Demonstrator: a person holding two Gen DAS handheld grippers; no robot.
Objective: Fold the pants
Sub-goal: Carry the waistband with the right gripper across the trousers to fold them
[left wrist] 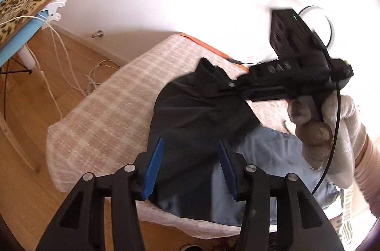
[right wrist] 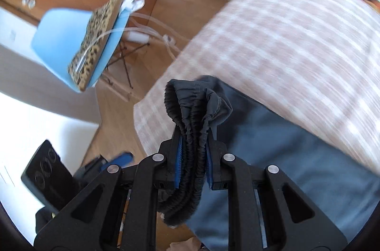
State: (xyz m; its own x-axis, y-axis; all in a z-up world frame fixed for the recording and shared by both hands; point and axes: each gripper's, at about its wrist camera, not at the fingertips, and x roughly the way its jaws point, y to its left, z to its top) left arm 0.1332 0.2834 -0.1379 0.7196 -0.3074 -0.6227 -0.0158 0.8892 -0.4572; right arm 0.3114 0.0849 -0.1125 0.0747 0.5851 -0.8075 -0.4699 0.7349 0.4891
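Observation:
Dark pants [left wrist: 190,113] lie on a plaid-covered surface [left wrist: 102,125], one end pulled up off it. My right gripper [right wrist: 193,134] is shut on the bunched elastic waistband [right wrist: 190,113], which hangs in folds between its blue pads. In the left wrist view that right gripper [left wrist: 235,84] comes in from the right, held by a gloved hand [left wrist: 332,132], with the cloth draping down from its tip. My left gripper [left wrist: 191,140] hovers over the near part of the pants, its jaws apart and its pads [left wrist: 154,165] not pressing on cloth.
Lighter blue fabric [left wrist: 273,156] lies to the right of the dark cloth. A blue chair with a leopard-print cushion [right wrist: 95,37] stands on the wooden floor to the left, with white cables [left wrist: 95,75] on the floor. A white wall rises behind.

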